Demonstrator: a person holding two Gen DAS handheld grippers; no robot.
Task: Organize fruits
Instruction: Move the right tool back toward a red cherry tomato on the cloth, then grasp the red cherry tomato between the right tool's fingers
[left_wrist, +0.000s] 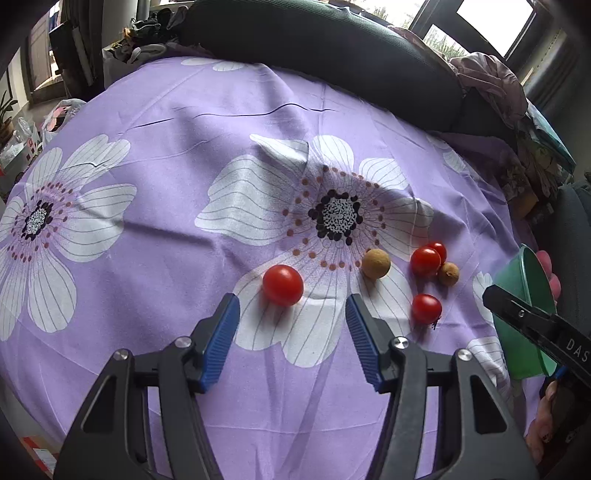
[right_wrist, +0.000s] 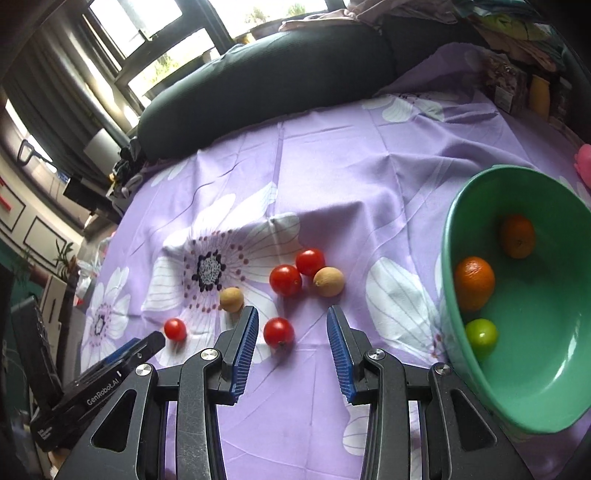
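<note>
Fruits on the purple cloth (left_wrist: 184, 184) — both grippers empty.
Left gripper (left_wrist: 291, 317) fingers wide before a tomato (left_wrist: 282, 285); right gripper (right_wrist: 291, 328) narrower, holding nothing, beside the green bowl (right_wrist: 554, 387).

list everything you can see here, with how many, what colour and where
cherry tomatoes: four, red, loose on the cloth; two touching, two apart
longans: two, tan, on the cloth among the tomatoes
bowl: one, green, at the right of the cloth
oranges: two, orange, inside the bowl
small round fruit: one, green, inside the bowl
cloth: one, purple with white flowers, covering the surface
cushion: one, dark, behind the cloth
left gripper: open, nearest one tomato
right gripper: open, empty, above another tomato
</note>
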